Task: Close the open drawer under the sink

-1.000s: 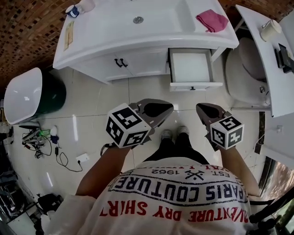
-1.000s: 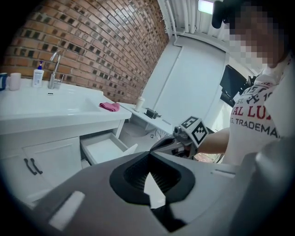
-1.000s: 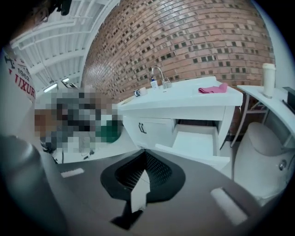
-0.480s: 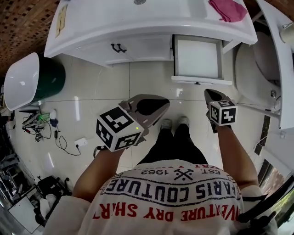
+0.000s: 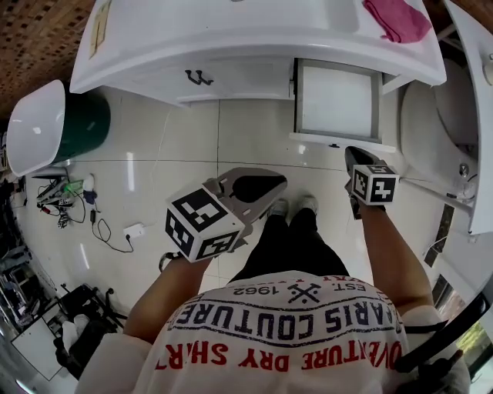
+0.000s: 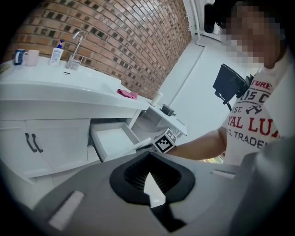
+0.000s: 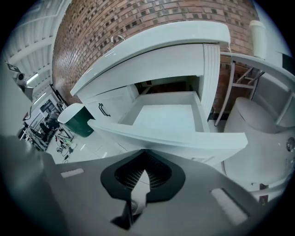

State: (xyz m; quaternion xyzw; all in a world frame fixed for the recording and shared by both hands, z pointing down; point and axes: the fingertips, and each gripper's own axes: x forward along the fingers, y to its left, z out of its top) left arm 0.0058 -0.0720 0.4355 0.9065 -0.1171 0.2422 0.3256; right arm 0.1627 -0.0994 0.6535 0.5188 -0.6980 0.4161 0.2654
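Note:
The white drawer [image 5: 337,98] stands pulled out of the vanity under the sink top [image 5: 231,31], and it is empty inside. Its front panel [image 5: 343,141] faces me. My right gripper [image 5: 353,152] is shut and empty, its tip just short of that panel. In the right gripper view the drawer front [image 7: 175,138] fills the middle, right above the right gripper [image 7: 145,150]; whether they touch I cannot tell. My left gripper [image 5: 283,181] is shut, empty and held back over the floor. In the left gripper view the left gripper [image 6: 148,152] points toward the drawer [image 6: 113,140].
A pink cloth [image 5: 397,19] lies on the sink top. A toilet [image 5: 431,123] stands right of the drawer. Left of the vanity are a green bin with a white lid [image 5: 54,127] and cables on the floor [image 5: 77,208]. The cabinet doors [image 5: 199,75] are closed.
My right gripper has moved forward to the drawer front. The left gripper has stayed roughly in place, and the head view has drawn nearer to the vanity.

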